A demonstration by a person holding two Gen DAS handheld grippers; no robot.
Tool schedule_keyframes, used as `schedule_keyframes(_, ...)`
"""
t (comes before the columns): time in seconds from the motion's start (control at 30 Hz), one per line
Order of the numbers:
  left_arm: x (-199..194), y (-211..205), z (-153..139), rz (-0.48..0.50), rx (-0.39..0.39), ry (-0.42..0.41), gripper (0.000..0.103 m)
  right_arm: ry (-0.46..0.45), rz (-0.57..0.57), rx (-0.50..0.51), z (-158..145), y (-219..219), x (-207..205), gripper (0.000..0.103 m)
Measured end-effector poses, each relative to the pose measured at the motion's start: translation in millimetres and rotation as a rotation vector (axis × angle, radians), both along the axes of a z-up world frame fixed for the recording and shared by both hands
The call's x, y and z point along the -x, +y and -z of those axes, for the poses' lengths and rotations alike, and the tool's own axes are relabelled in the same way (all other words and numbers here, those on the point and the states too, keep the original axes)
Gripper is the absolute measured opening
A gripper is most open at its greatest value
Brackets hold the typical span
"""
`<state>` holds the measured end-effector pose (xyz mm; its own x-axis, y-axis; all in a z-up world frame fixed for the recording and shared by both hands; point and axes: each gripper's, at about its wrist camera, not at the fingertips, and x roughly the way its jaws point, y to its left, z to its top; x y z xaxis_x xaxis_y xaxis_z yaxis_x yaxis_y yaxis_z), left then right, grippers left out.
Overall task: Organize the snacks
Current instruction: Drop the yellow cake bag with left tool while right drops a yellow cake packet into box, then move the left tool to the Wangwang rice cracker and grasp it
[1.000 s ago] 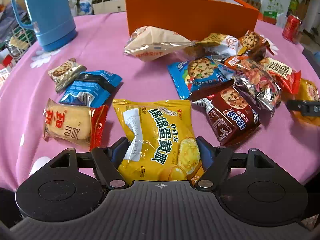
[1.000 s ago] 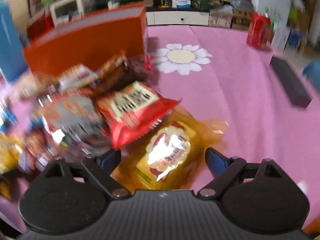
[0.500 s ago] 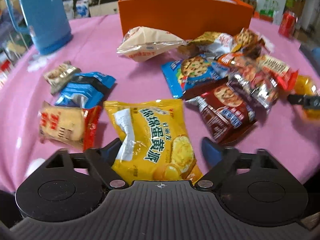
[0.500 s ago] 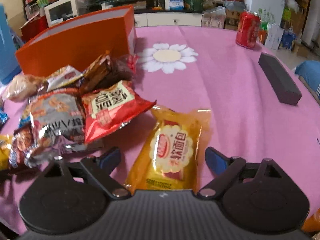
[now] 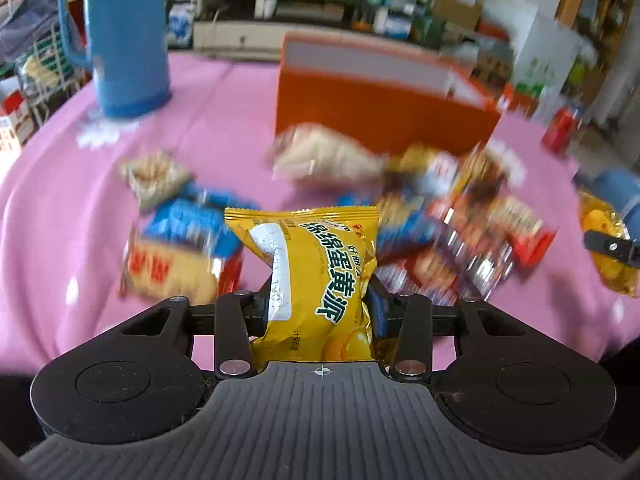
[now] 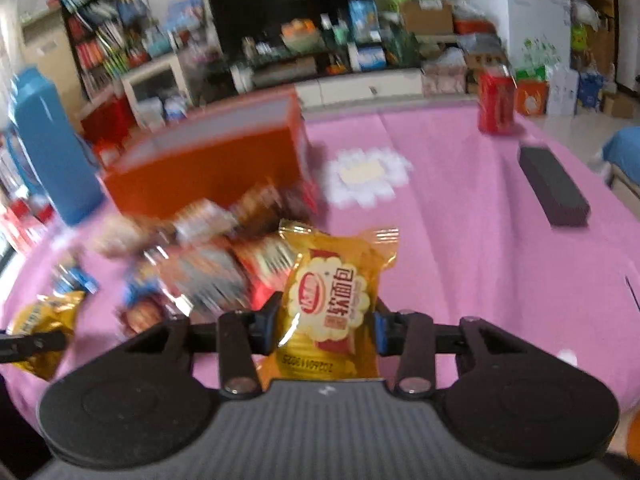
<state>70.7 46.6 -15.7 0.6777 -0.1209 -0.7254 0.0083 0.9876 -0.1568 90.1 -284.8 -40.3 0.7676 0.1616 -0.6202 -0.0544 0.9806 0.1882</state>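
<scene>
My left gripper point(image 5: 318, 308) is shut on a yellow egg-cake packet point(image 5: 316, 264) and holds it lifted above the pink tablecloth. My right gripper point(image 6: 326, 326) is shut on an orange soft-bread packet point(image 6: 336, 296), also lifted. An orange box point(image 5: 380, 108) stands open-topped at the back of the table; it also shows in the right wrist view point(image 6: 208, 164). A blurred heap of snack packets point(image 5: 452, 224) lies in front of the box. The right gripper with its packet shows at the left wrist view's right edge point(image 5: 608, 246).
A blue thermos jug point(image 5: 124, 36) stands at the back left. A red soda can point(image 6: 496, 102) and a dark flat block point(image 6: 552, 186) lie on the right side of the table. Blue and red-yellow packets point(image 5: 180, 248) lie at the left.
Both grippers have closed on their packets and lifted them off the table. Both views have tilted upward and show more of the room.
</scene>
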Motion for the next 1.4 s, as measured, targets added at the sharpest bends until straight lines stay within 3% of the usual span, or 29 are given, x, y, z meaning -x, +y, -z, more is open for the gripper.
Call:
schedule_keyframes(0.17,-43,-4,-43,0.017,0.029,-0.096,0.015,-0.095,-0.084,-0.054,-36,21,-27,0.042)
schedule_keyframes(0.4,-145,-21,-79,0.016,0.003,-0.2,0.016,-0.183,-0.189,-0.02,-71,58,-126,0.042)
schedule_keyframes(0.57,-222,-36,-60,0.032,-0.002,-0.179,0.016,-0.162,-0.234,0.027,-61,81,-206,0.042)
schedule_keyframes(0.77,-292,-51,-19,0.055,-0.017,-0.109,0.018,-0.087,-0.272,0.072,-21,103,-273,0.044)
schedule_keyframes(0.83,-301,-52,-8,0.063,-0.014,-0.086,0.021,-0.074,-0.287,0.082,-9,107,-285,0.053)
schedule_keyframes(0.87,-303,-52,-5,0.061,-0.009,-0.076,0.028,-0.068,-0.291,0.091,-4,110,-289,0.065)
schedule_keyframes(0.9,-300,-49,-6,0.059,-0.002,-0.081,0.031,-0.068,-0.289,0.093,0,111,-289,0.069)
schedule_keyframes(0.97,-283,-40,-16,0.055,0.008,-0.137,0.05,-0.088,-0.288,0.089,-2,111,-284,0.07)
schedule_keyframes(1.03,-259,-33,-30,0.039,-0.005,-0.189,0.057,-0.127,-0.28,0.071,-12,107,-268,0.078)
schedule_keyframes(1.1,-230,-25,-44,0.031,-0.012,-0.222,0.057,-0.161,-0.273,0.063,-25,101,-248,0.095)
schedule_keyframes(1.27,-154,-4,-66,0.005,-0.021,-0.251,0.064,-0.215,-0.267,0.029,-55,84,-180,0.095)
schedule_keyframes(1.4,-83,8,-59,-0.022,-0.037,-0.209,0.064,-0.224,-0.232,0.035,-60,73,-118,0.102)
